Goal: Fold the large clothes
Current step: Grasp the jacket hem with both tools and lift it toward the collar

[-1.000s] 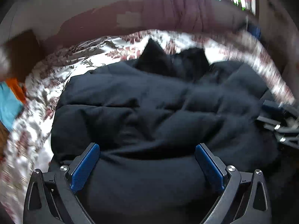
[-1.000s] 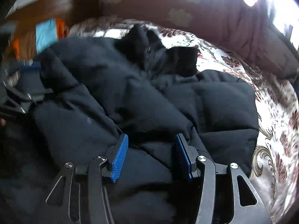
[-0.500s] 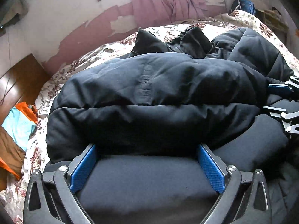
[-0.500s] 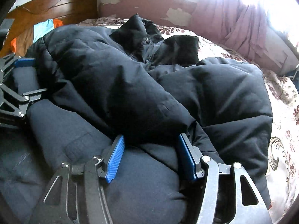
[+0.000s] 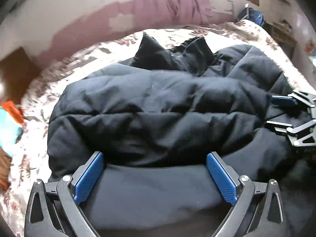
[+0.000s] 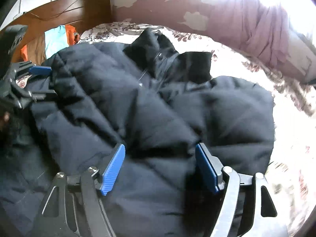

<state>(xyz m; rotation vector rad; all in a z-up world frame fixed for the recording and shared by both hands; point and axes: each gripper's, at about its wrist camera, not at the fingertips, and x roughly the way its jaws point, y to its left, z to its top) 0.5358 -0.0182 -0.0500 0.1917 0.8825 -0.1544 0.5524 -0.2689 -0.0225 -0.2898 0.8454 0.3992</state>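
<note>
Left tool (image 5: 155, 175), black angular linkage frame, triangular cut-outs, silver round-head screws at pivots, two blue textured pads (image 5: 221, 179), right tool (image 6: 160, 169), matching black frame, silver screws, blue ribbed pads (image 6: 113, 170)

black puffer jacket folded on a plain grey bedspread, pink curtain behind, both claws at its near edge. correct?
Bedspread is wrong: the left wrist view shows it white with a dark red floral print, not plain grey. The rest holds: black puffer jacket, pink curtain, left claw and right claw at its near edge.
</note>
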